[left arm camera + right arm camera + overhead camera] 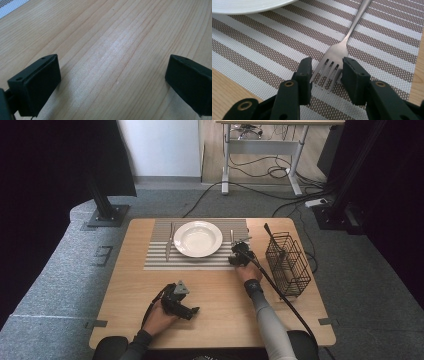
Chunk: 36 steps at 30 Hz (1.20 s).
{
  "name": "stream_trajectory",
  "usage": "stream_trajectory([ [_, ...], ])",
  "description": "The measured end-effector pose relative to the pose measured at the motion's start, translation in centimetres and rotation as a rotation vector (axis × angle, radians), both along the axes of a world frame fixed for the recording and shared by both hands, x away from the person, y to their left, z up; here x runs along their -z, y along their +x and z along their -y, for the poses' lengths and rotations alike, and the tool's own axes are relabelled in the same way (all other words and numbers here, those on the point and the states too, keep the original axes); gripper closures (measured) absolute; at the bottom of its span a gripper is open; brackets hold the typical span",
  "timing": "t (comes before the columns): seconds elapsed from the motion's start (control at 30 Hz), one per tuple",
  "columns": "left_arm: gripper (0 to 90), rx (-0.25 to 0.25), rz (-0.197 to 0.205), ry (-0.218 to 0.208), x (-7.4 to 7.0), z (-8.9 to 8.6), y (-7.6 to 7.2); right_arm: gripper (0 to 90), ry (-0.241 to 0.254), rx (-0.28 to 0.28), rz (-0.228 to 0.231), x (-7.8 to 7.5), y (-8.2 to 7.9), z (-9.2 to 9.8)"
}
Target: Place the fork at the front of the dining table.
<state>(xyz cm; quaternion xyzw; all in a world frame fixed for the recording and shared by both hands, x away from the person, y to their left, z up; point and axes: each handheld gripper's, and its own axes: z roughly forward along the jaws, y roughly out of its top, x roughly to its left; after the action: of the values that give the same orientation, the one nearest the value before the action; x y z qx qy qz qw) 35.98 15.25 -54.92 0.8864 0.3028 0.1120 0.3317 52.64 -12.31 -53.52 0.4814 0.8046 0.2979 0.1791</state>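
The right gripper (325, 75) brackets the fork (334, 53) tines on the mat (262, 47), jaws part-closed, apparently not pinching. Square the jaws before lifting. The left gripper (112, 80) rests spread, empty.

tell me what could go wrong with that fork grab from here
The right claw straddles the fork at its tines, not the handle. Closing there could pinch only the outer prongs, so the long handle might swing or slip out.

The fork lies flat on the striped placemat; the claw tips could catch the weave and drag the mat, shifting the plate and knife.

Lifting toward the wire basket, its cable might snag.
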Motion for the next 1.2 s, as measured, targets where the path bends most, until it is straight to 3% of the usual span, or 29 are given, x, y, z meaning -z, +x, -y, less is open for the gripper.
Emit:
stream_trajectory([
  [0.07,0.0,0.0,0.0,0.0,0.0,0.0,0.0,57.3,0.003,-0.007,-0.001,0.0,0.1,0.0],
  [0.23,0.0,-0.001,0.0,-0.002,0.0,0.0,0.0,35.4,0.039,-0.005,0.03,-0.6,-0.1,0.2],
  [0.33,0.0,-0.001,0.0,-0.002,0.0,0.0,0.0,23.9,0.03,-0.04,0.053,-1.3,-0.5,0.1],
  [0.43,0.0,-0.001,0.0,-0.002,0.0,0.0,0.0,17.9,0.006,-0.075,0.066,-2.3,-1.4,0.1],
  [0.83,0.0,-0.002,0.0,-0.002,0.0,0.0,0.0,10.8,0.061,-0.166,0.12,-4.9,-6.0,1.3],
  [1.2,0.0,-0.002,0.0,-0.003,0.0,0.0,0.0,8.4,0.078,-0.199,0.151,-4.9,-10.6,3.0],
])
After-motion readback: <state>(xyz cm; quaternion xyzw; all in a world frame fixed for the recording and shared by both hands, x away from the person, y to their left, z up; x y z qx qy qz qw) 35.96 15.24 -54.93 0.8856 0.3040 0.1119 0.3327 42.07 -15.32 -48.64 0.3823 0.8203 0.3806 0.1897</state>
